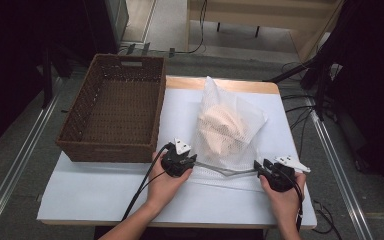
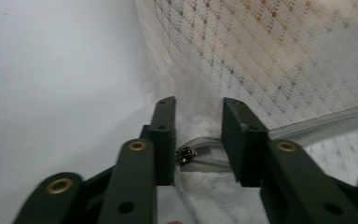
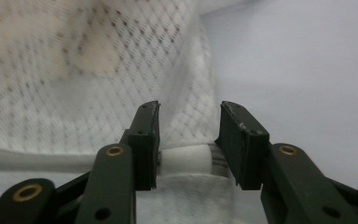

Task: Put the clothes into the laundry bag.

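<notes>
A white mesh laundry bag with a pale garment inside lies on the white table. Its grey zipper runs along the near edge between my two grippers. My left gripper is at the zipper's left end. In the left gripper view its jaws stand apart around the zipper pull, which sits close to the left jaw, and the pads do not press on it. My right gripper is at the bag's right corner. Its jaws stand open around the white hem and mesh.
An empty brown wicker basket stands on the table's left side, just beyond my left hand. White tabletop stretches along the near edge. Cables and dark stands lie on the floor to the right of the table.
</notes>
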